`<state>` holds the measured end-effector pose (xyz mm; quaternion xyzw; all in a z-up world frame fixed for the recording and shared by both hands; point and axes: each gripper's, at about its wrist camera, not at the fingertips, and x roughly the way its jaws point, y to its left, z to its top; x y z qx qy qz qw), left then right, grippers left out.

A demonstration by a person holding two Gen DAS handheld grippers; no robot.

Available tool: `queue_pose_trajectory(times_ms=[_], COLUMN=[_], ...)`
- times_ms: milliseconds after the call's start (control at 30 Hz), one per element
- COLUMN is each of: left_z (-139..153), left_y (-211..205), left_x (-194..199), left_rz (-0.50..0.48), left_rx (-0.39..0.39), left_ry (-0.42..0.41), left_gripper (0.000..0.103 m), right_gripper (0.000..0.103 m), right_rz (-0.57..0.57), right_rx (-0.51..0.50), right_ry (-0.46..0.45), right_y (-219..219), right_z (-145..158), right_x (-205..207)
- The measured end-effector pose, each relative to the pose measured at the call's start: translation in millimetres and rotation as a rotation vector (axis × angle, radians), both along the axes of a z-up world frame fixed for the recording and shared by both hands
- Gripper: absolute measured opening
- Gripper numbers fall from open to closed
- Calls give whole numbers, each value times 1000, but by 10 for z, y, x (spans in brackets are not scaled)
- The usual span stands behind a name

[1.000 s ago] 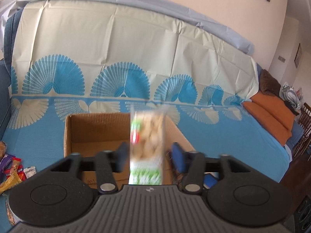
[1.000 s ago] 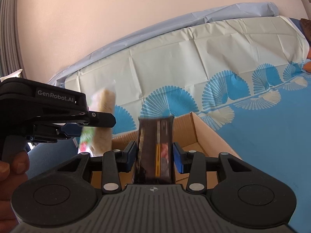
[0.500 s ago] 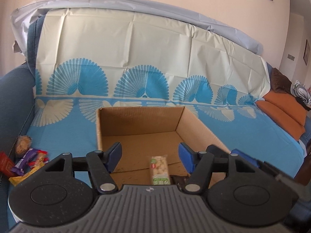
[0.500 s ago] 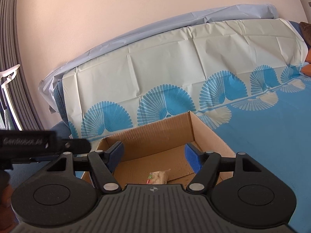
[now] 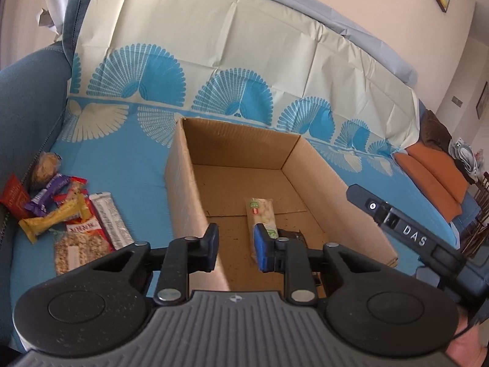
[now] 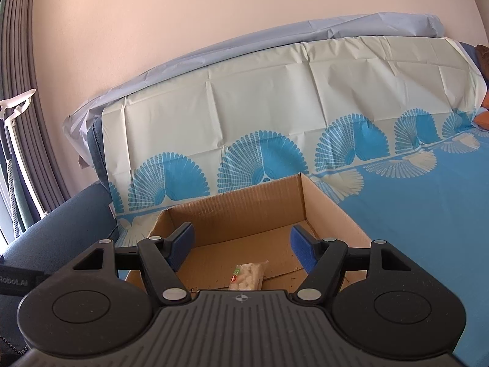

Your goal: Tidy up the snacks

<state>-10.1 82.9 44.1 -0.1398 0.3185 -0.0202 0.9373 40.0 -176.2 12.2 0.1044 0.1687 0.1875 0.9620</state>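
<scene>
Nearby, loose snacks (image 5: 71,214) beside box (image 5: 183,183) — left tool (image 5: 235,246) narrowing, empty; right tool (image 6: 241,244) agape.

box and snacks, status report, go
Left gripper empty, fingers just been closing on nothing. Right gripper open, empty, over box. Rice-cake pack and a dark bar in box; snack pile waits left of it. Nothing in the way.

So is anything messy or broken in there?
Nothing looks broken. The snack pile beside the cardboard box lies jumbled, packs overlapping at all angles. Inside, the rice cake pack lies flat on the floor, and dark crumbs speckle the bottom.
</scene>
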Motion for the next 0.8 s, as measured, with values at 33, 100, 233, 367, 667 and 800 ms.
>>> queue_pose_trajectory(times_ms=[33, 100, 233, 367, 667, 800], left_z=[-4, -27, -170, -413, -571, -563], left_y=[69, 241, 633, 1072, 1507, 1477], left_x=[-36, -101, -151, -142, -52, -93], left_rz=[-5, -7, -38, -11, 119, 116], left_rx=[10, 29, 145, 215, 64, 71], left_ry=[-6, -16, -16, 11, 122, 120], left_gripper=[23, 22, 21, 20, 19, 19], right_gripper=[72, 72, 72, 71, 69, 68], right_rz=[-2, -2, 5, 29, 64, 97], right_rx=[-4, -19, -68, -110, -204, -276], right_ry=[-1, -6, -13, 15, 15, -22], right_y=[6, 29, 114, 209, 481, 648], right_z=[6, 14, 30, 16, 4, 0], right_x=[-15, -42, -76, -90, -184, -236])
